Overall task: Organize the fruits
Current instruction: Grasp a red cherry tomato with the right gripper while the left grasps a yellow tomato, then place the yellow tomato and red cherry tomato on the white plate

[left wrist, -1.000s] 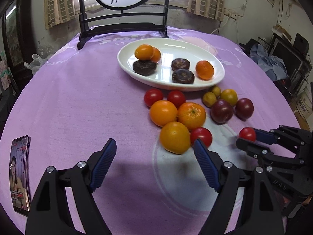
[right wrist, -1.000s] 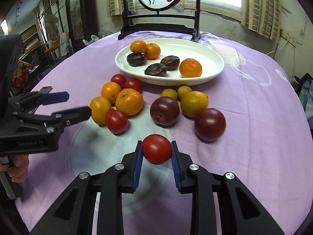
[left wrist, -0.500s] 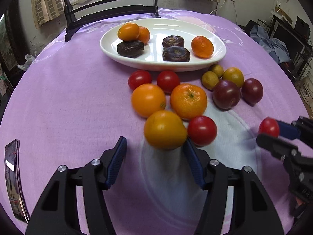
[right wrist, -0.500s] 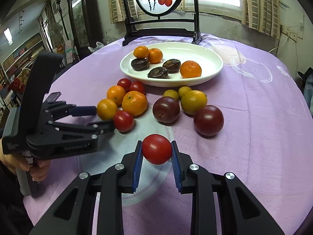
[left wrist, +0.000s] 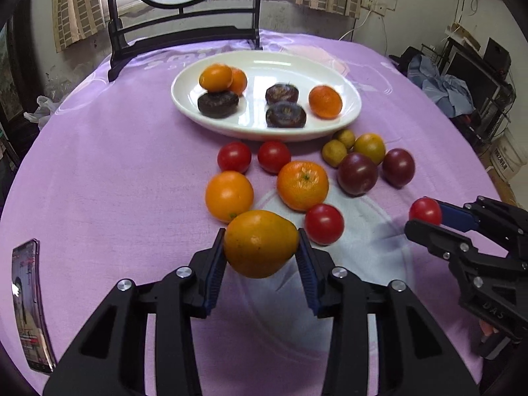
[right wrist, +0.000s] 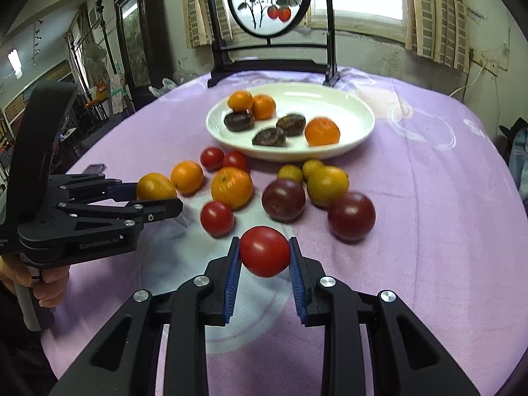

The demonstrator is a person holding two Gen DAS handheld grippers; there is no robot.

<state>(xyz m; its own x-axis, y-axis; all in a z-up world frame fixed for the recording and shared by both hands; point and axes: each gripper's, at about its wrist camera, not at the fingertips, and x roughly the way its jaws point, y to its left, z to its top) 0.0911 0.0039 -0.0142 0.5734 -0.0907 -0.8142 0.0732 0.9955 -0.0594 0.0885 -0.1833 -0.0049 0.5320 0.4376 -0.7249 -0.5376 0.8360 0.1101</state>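
Grip check — left tongs (left wrist: 261, 252) closing on the yellow fruit (left wrist: 260, 243), right tongs (right wrist: 264, 257) pinching a tomato (right wrist: 264, 250); squeeze gently, lift straight, carry to plate (left wrist: 349, 115).

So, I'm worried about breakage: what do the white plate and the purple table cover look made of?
The white plate looks like glazed ceramic or porcelain, given its glossy surface with bright window reflections; hard plastic can't be ruled out. The purple table cover looks like matte woven fabric: it shows fine weave texture, soft creases and no shine.
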